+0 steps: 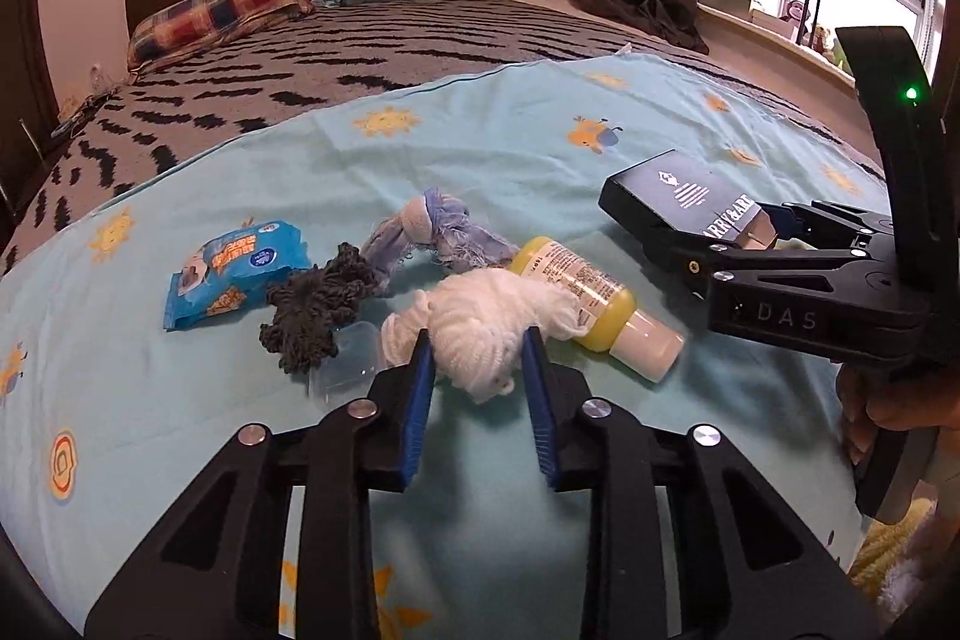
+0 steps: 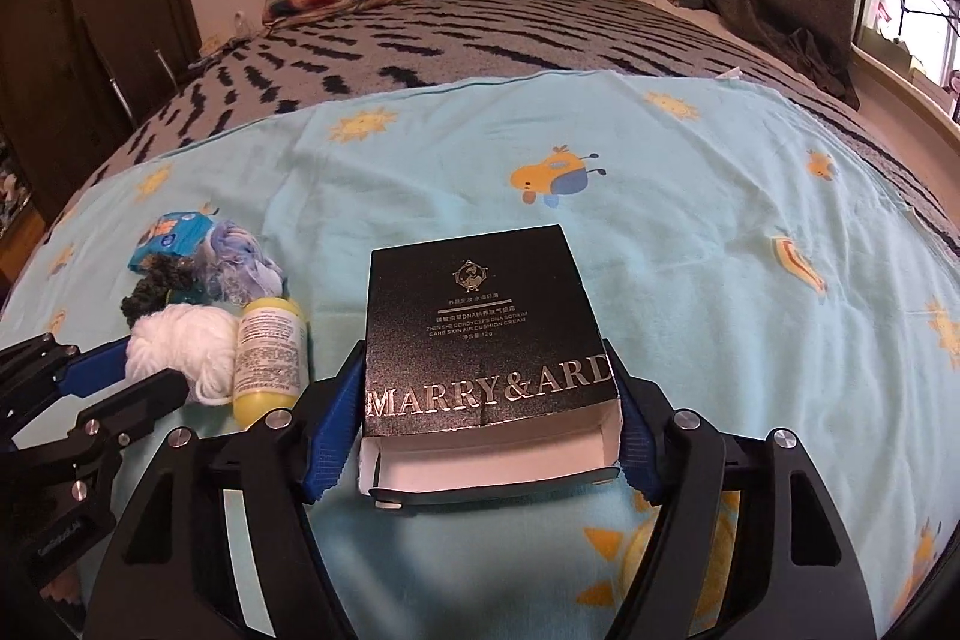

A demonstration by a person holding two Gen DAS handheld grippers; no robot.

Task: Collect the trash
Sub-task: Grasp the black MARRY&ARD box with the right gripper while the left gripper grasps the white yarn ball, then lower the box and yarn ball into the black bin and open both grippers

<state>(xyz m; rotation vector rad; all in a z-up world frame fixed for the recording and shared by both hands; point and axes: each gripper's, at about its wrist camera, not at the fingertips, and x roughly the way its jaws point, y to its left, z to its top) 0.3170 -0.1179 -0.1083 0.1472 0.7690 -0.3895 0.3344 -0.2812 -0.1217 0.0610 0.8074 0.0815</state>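
Fingers of the left gripper clench the white yarn ball; right gripper fingers squeeze the black box. Lift both straight up, gently, avoiding the yellow bottle.

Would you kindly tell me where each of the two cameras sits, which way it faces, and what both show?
Left wrist: on the left tongs, looking down the bed at the white yarn ball its blue pads flank; a hand shows beside the right tongs.
Right wrist: on the right tongs, facing the black box between its pads.
Shared: yellow bottle, yarn, box, headboard.
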